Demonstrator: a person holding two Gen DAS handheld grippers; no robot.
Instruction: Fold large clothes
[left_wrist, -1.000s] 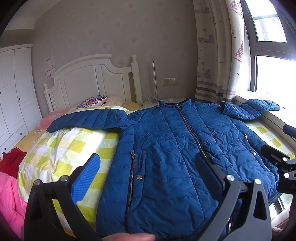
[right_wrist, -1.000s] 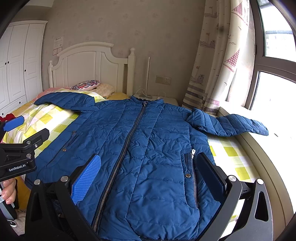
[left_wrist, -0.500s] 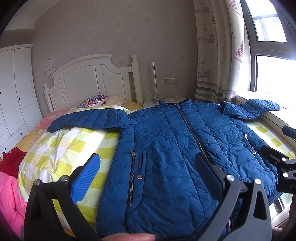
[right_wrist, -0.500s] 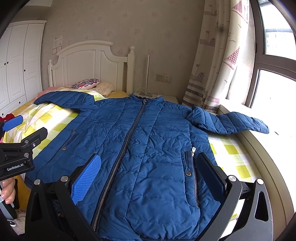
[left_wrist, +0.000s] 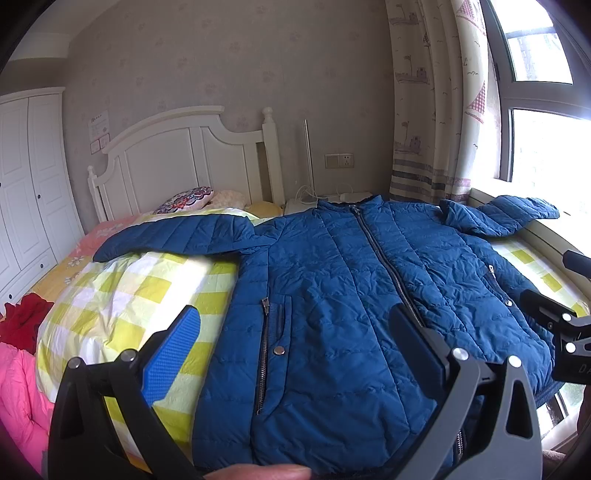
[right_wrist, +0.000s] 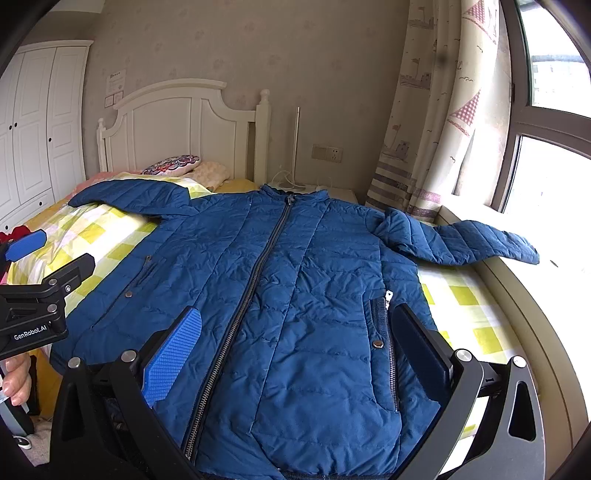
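A large blue quilted jacket (left_wrist: 351, 295) (right_wrist: 295, 295) lies flat and zipped on the bed, front up, hem toward me. One sleeve (left_wrist: 177, 236) reaches left over the checked quilt, the other sleeve (right_wrist: 469, 243) stretches right onto the window sill. My left gripper (left_wrist: 295, 332) hovers open above the hem's left half, with nothing between its fingers. My right gripper (right_wrist: 299, 332) is open too, above the hem's right half. Each gripper shows at the other view's edge.
A yellow-and-white checked quilt (left_wrist: 122, 295) covers the bed. Pillows (left_wrist: 184, 194) lie by the white headboard (left_wrist: 177, 162). Pink and red clothes (left_wrist: 18, 350) are heaped at the left. A curtain (right_wrist: 424, 129) and a window sill (right_wrist: 517, 295) bound the right side. A white wardrobe (left_wrist: 29, 177) stands at far left.
Both views have shifted only slightly; the right gripper has edged a little forward over the jacket. Both grippers stay open and the jacket has not moved.
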